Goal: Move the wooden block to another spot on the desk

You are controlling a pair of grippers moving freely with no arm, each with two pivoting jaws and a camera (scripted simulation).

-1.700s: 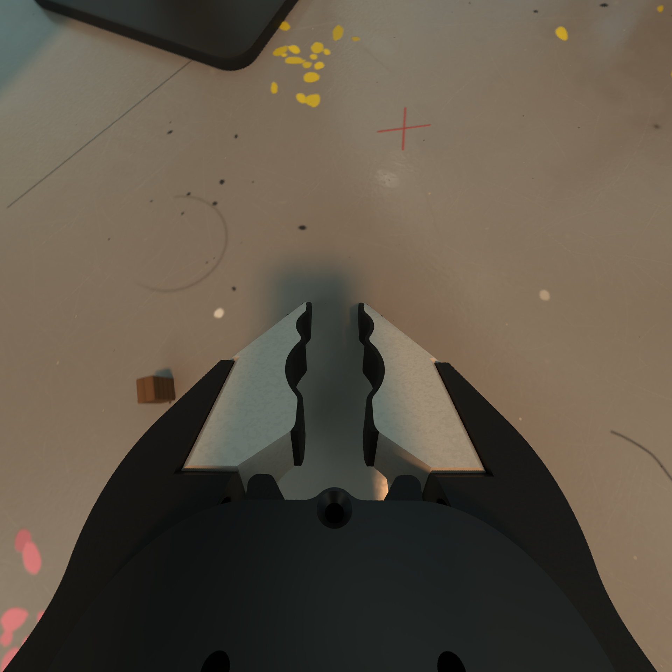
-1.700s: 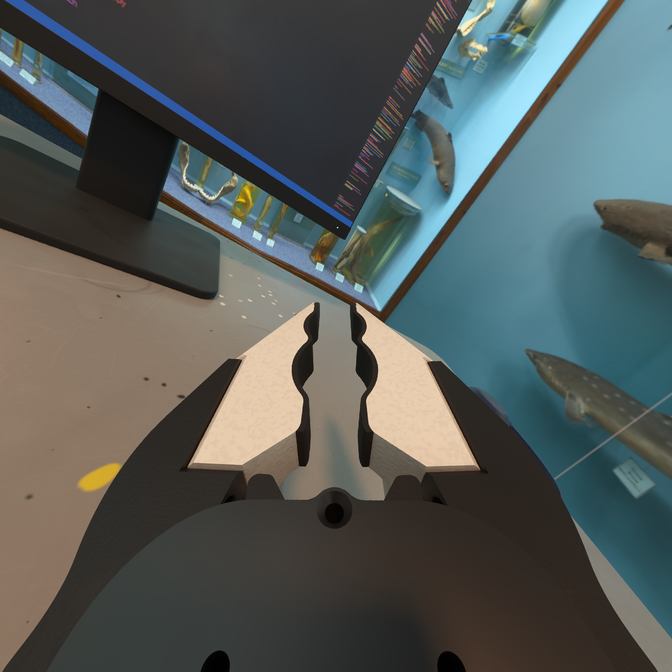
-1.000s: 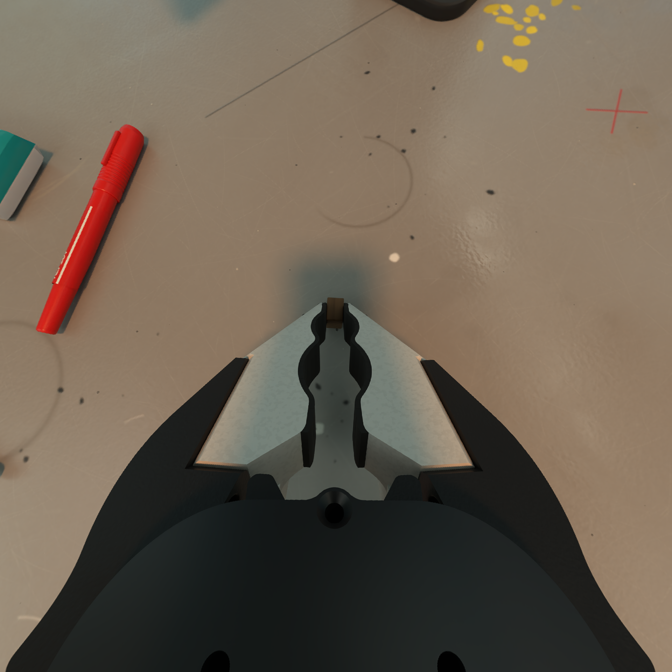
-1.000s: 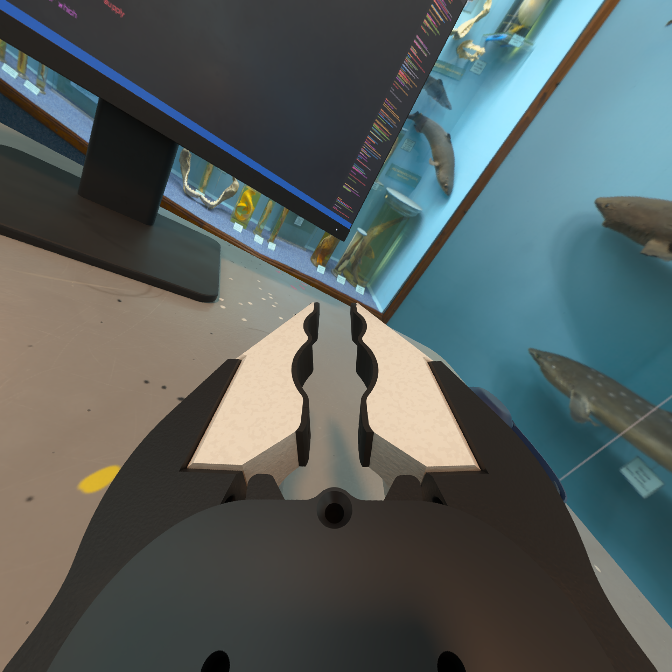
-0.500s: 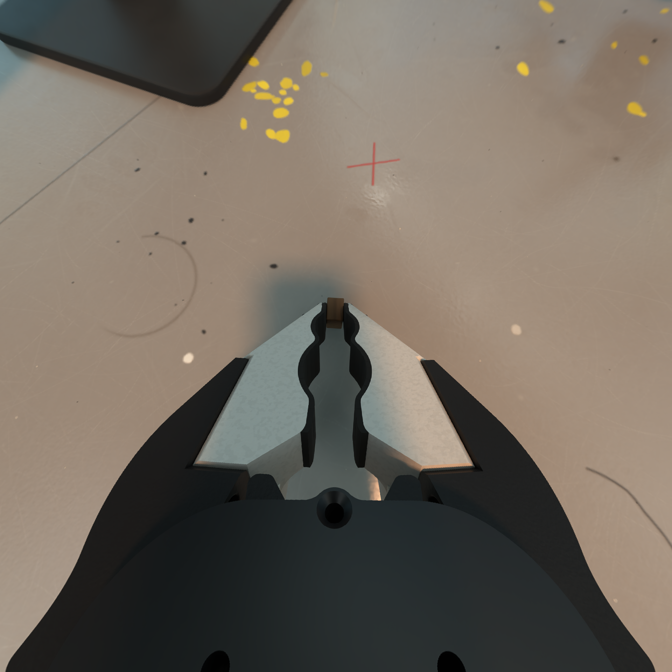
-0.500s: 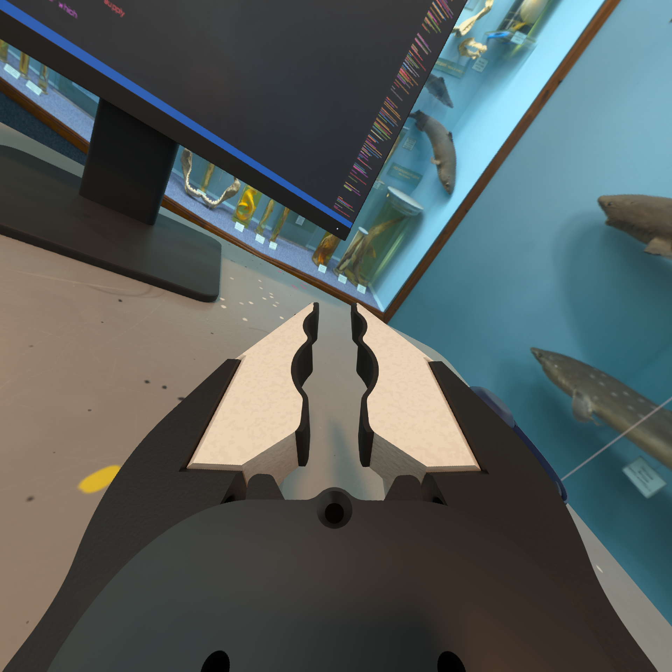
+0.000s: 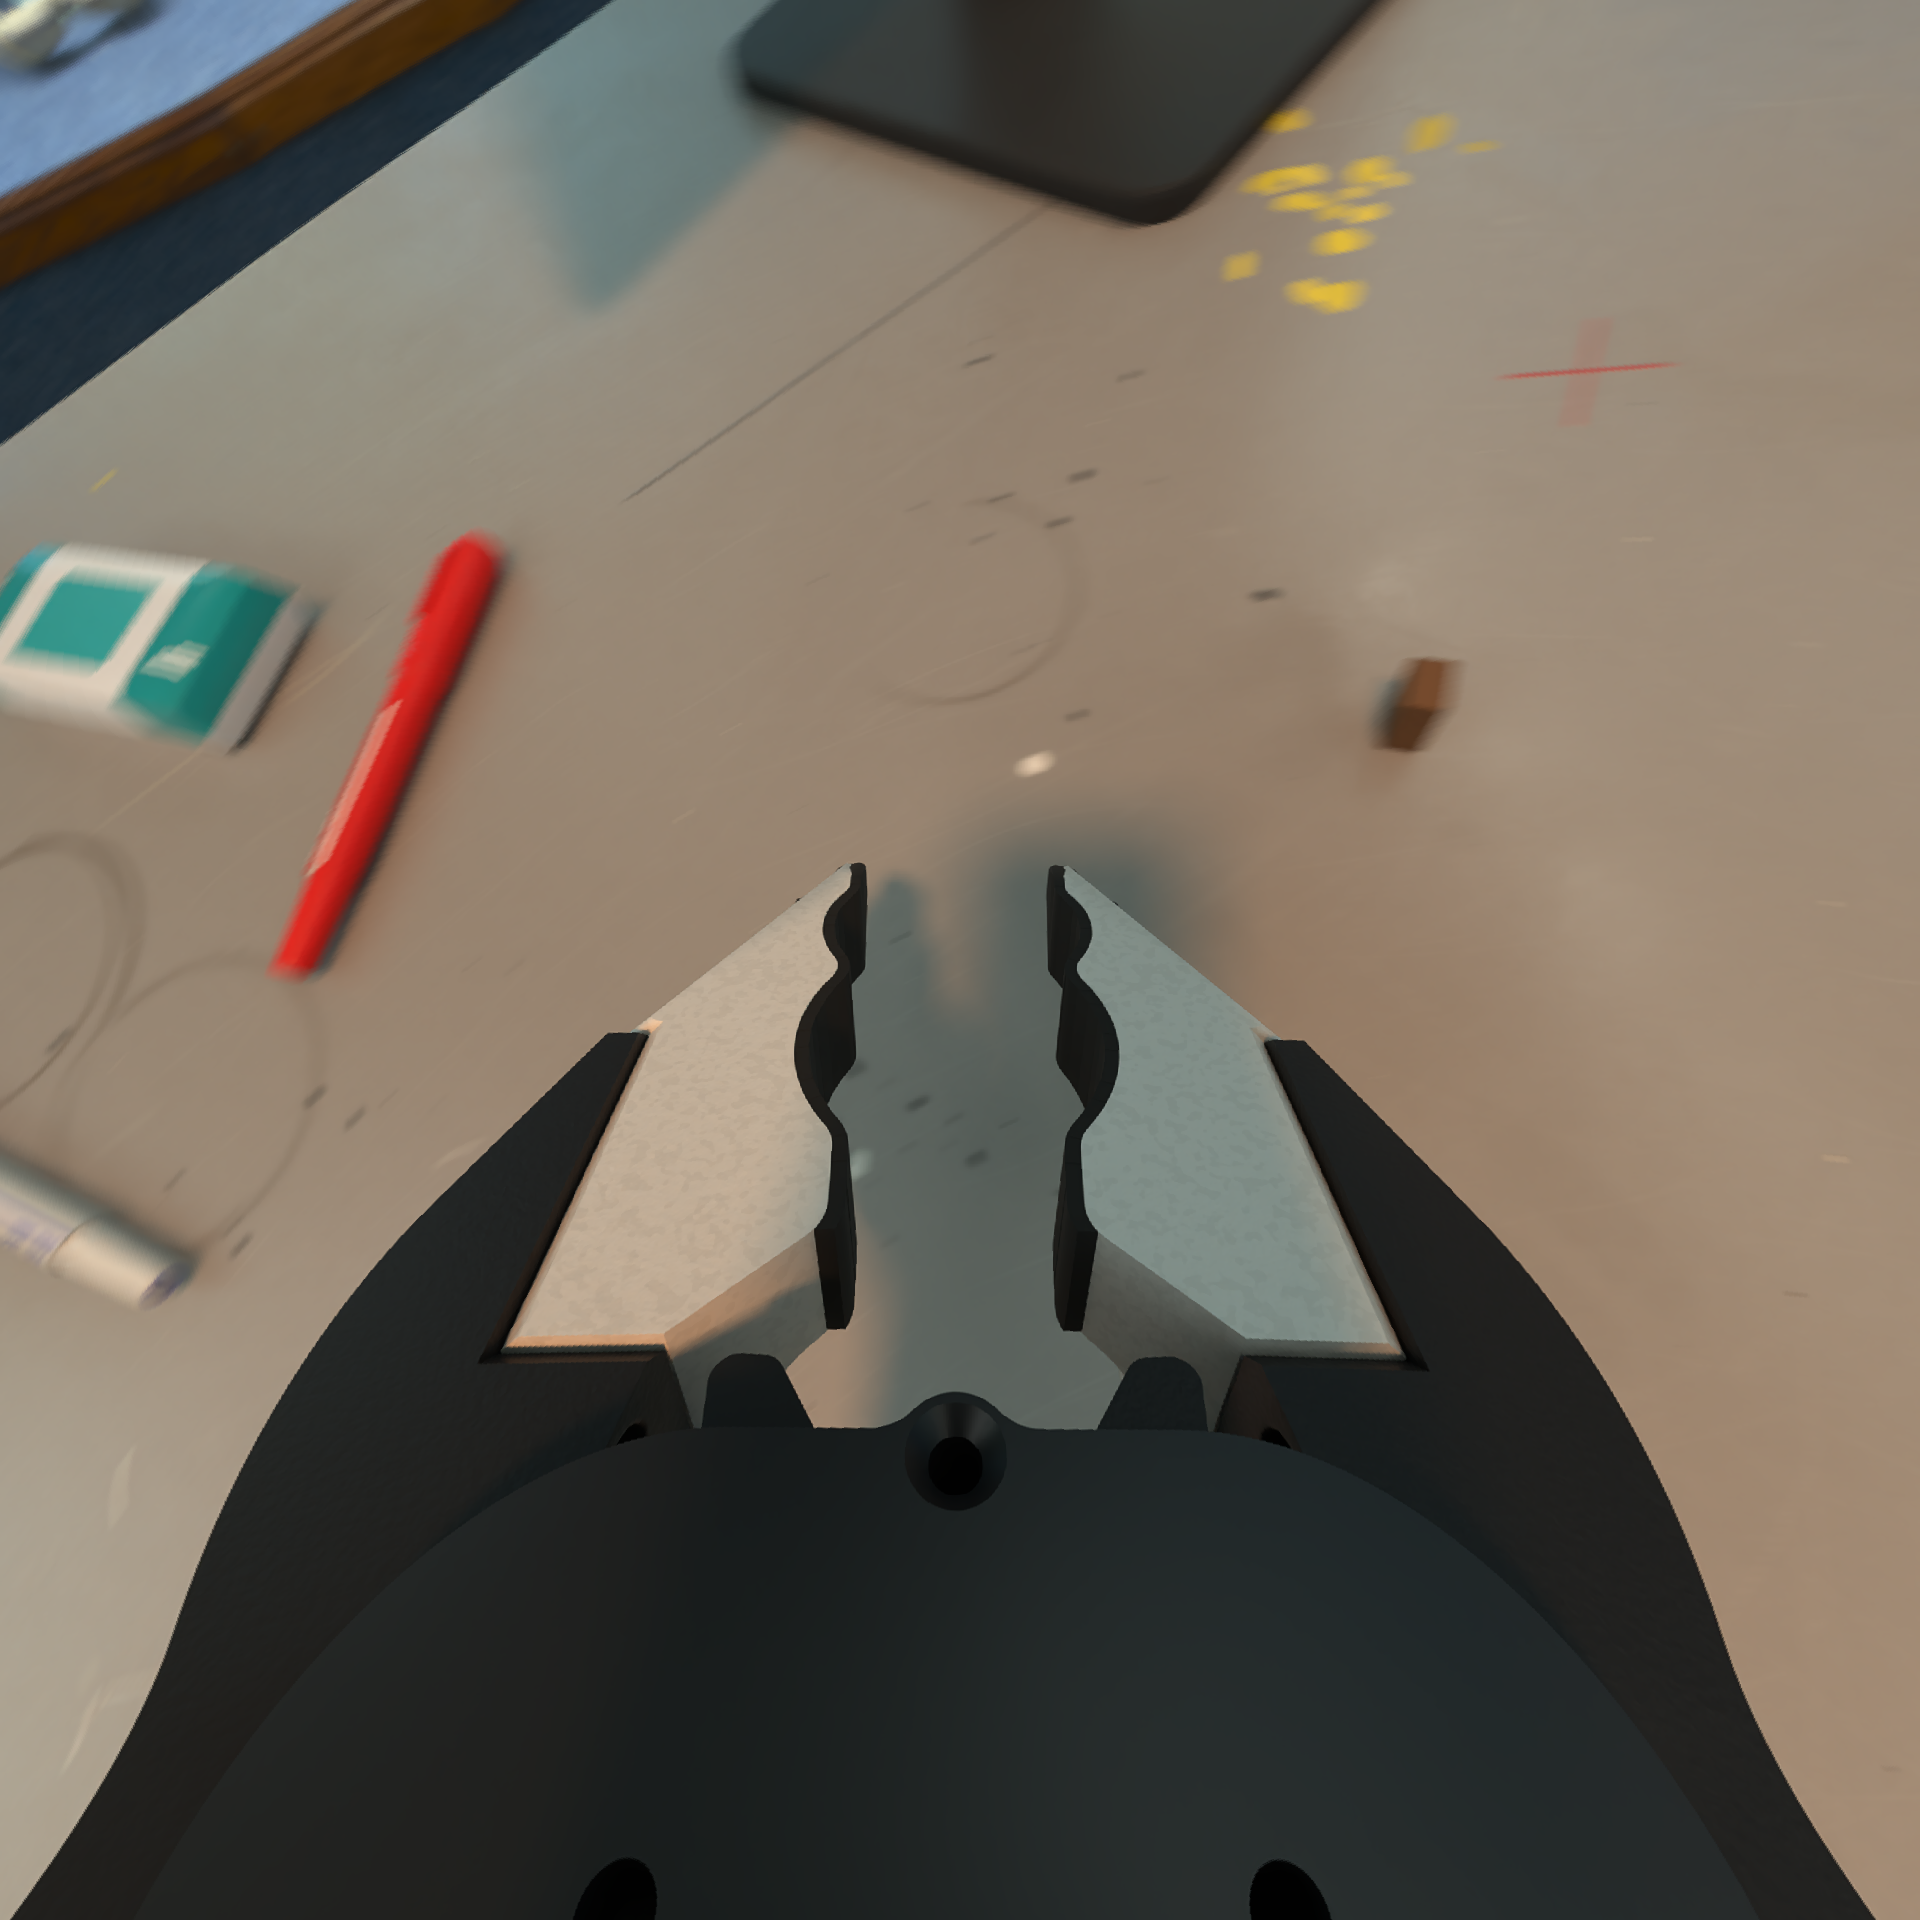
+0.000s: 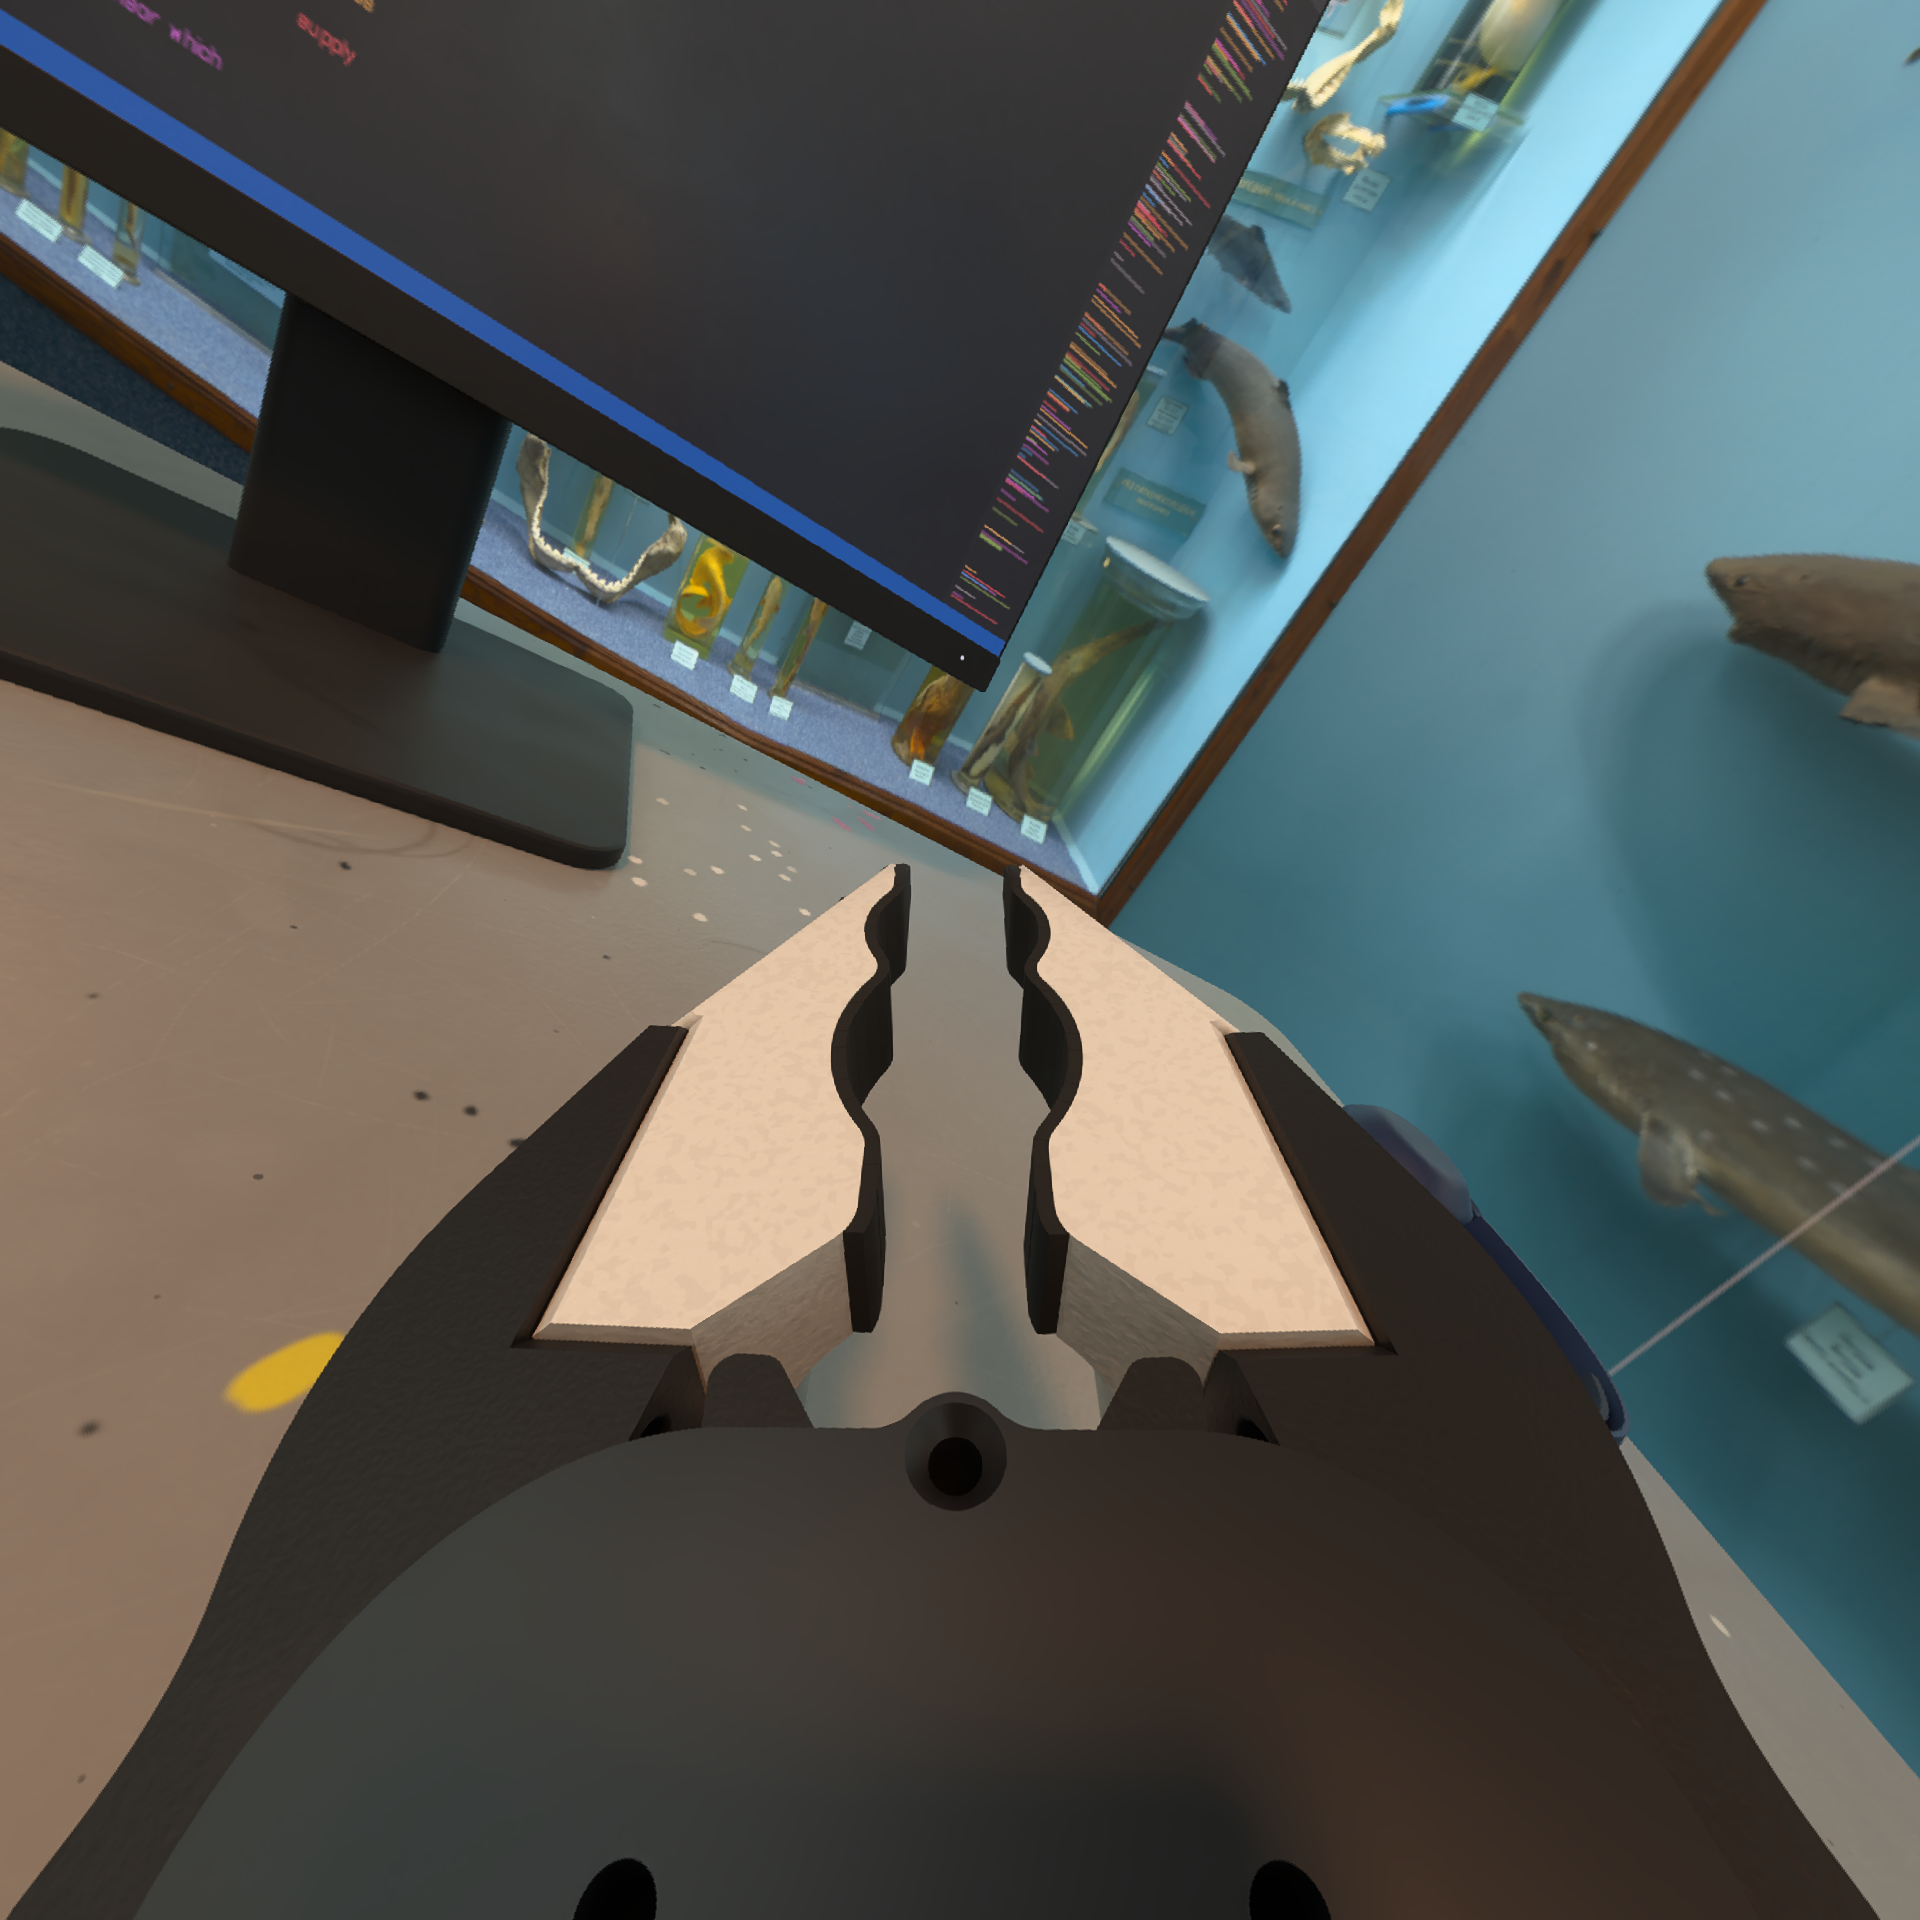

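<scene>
The left gripper hangs with jaws apart and empty; the wooden block lies on the desk ahead-right of them, well apart; the right gripper is spread, empty; a careless sweep rightward could knock the block.

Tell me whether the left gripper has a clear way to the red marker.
Probably yes: the left gripper is open and empty, and only bare desk lies between it and the red marker.

desk grey, paint-flecked | on it: wooden block, red marker, teal box (blurred), silver pen, monitor base
</scene>
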